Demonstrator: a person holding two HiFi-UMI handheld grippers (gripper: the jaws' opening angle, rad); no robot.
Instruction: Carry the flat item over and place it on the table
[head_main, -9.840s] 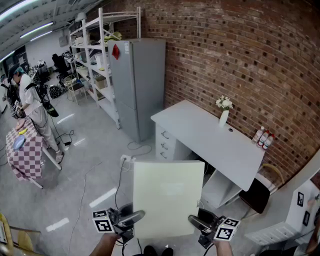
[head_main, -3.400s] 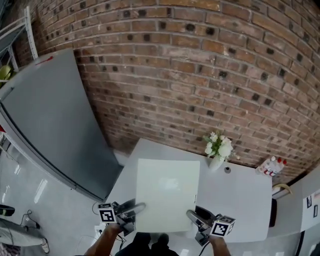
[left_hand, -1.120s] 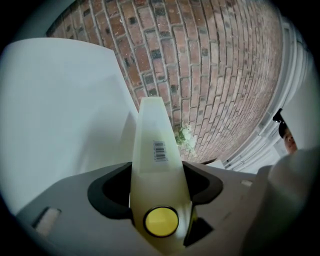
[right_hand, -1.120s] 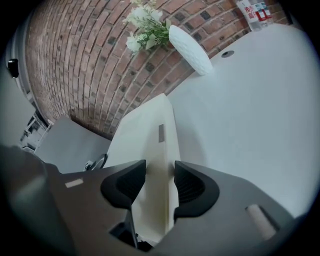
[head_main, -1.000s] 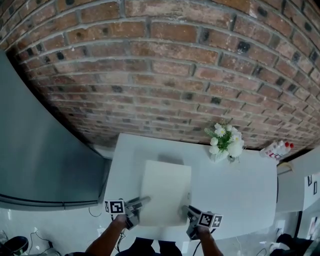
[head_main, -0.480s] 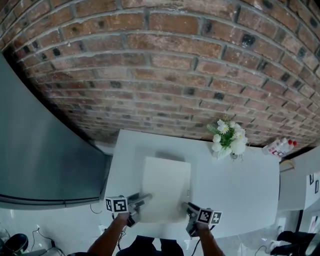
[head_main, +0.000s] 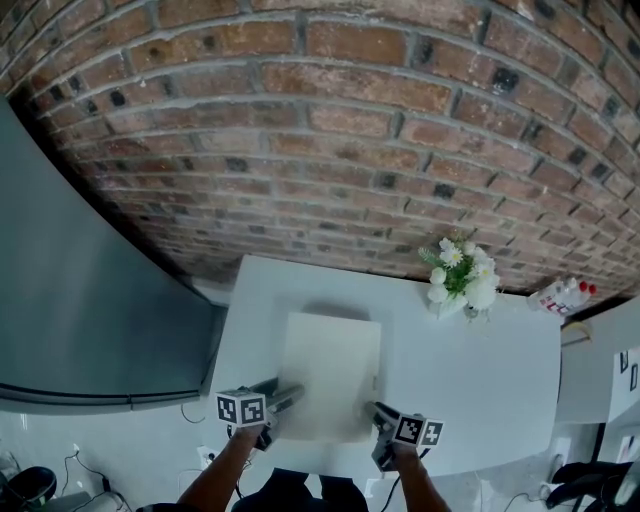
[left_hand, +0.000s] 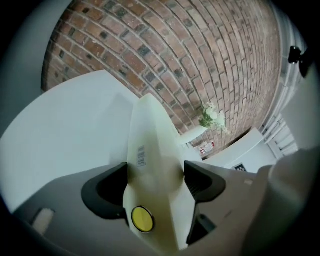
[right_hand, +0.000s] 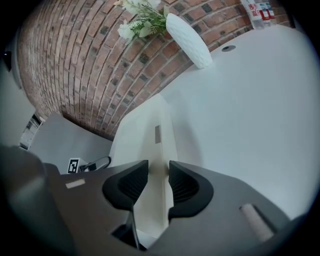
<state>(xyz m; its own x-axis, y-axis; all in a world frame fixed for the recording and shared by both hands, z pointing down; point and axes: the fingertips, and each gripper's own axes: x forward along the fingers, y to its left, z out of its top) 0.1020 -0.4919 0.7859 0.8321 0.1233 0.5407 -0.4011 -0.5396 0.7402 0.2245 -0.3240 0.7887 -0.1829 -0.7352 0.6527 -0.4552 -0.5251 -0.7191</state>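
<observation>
The flat item is a pale greenish-white board (head_main: 330, 372) lying on the white table (head_main: 480, 385), its near edge toward me. My left gripper (head_main: 288, 396) is at the board's near left corner. Its jaws are opening and stand wide, with the board's edge (left_hand: 150, 135) between them and slack on both sides. My right gripper (head_main: 380, 412) is at the near right corner. Its jaws are closing, and the black pads (right_hand: 131, 184) press on the board's thin edge (right_hand: 150, 131).
A white vase of flowers (head_main: 455, 282) stands at the table's back right, with small bottles (head_main: 566, 296) further right by the brick wall (head_main: 330, 130). A grey fridge (head_main: 80, 300) borders the table on the left. The table's front edge runs just under both grippers.
The board has settled flat on the table and stayed in place. The left gripper has shifted slightly to the right along the near edge, and its jaws have spread.
</observation>
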